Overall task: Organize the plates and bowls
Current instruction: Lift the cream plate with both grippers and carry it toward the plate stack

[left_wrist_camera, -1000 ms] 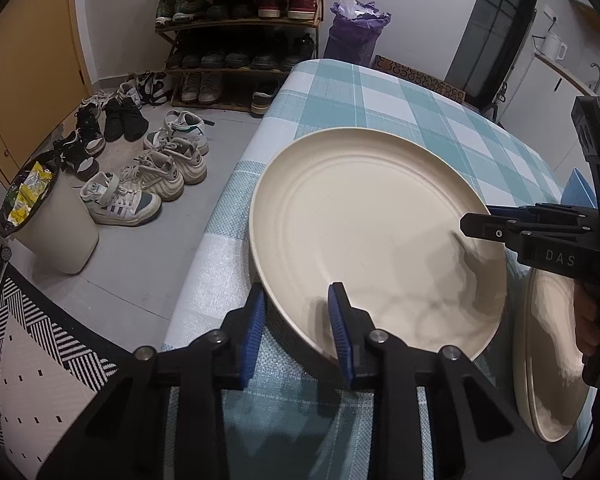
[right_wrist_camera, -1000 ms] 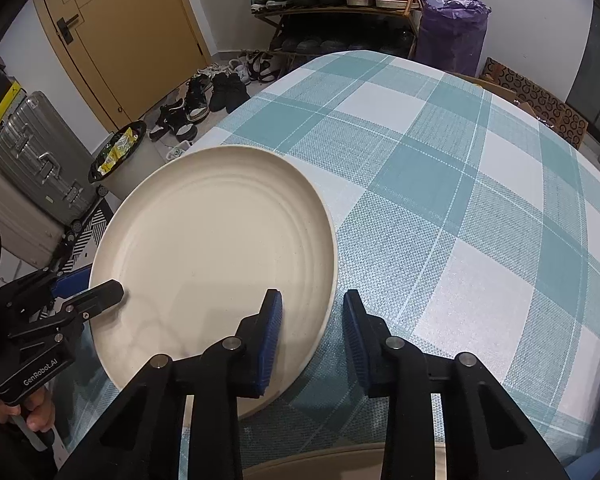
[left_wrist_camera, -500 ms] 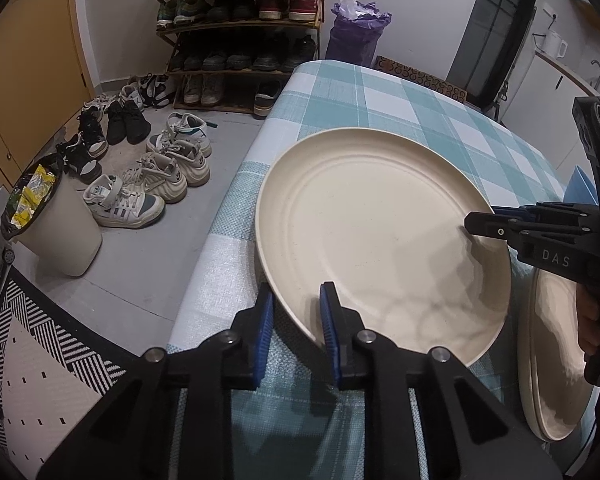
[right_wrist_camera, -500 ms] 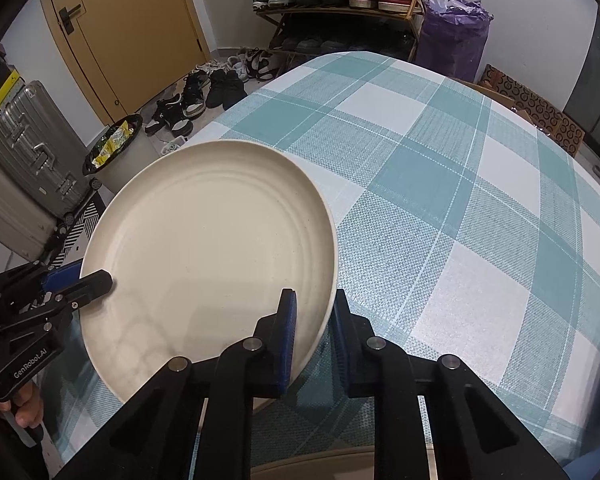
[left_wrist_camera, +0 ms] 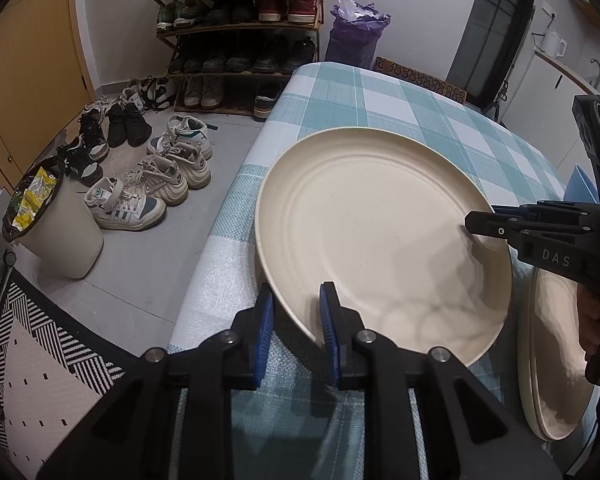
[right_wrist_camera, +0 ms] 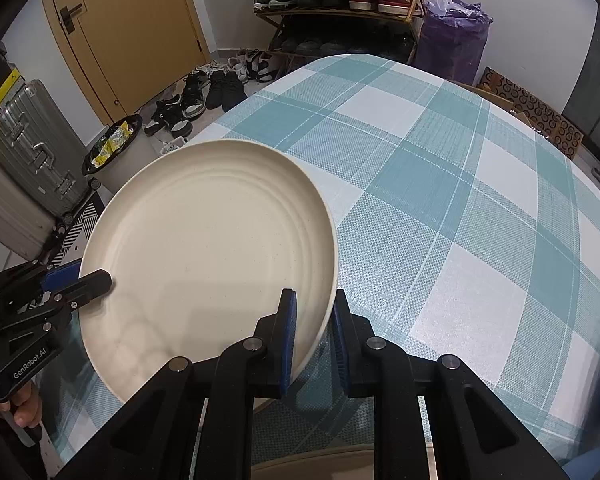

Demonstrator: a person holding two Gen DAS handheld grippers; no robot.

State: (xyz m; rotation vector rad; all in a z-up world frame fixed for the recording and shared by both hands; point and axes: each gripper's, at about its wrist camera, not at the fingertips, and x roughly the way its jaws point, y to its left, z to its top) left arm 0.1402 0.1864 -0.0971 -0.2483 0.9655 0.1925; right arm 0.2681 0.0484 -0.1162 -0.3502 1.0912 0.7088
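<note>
Left claw [left_wrist_camera: 296,326] clamped on the near-left rim of the plate [left_wrist_camera: 380,236], blue pads either side of the edge. Right claw [right_wrist_camera: 314,334] clamped on the opposite rim. Jaws had just closed on it. Plate sat over the near edge of the checked tabletop [right_wrist_camera: 460,208], tilted slightly. Second plate [left_wrist_camera: 556,360] lay beside it, at the right. Beyond: bin [left_wrist_camera: 56,232], shoes [left_wrist_camera: 156,184], shoe rack [left_wrist_camera: 240,32].

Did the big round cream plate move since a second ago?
No. The big round cream plate sits in about the same spot on the teal checked tablecloth; only the left claw and right claw closed on its rim.
</note>
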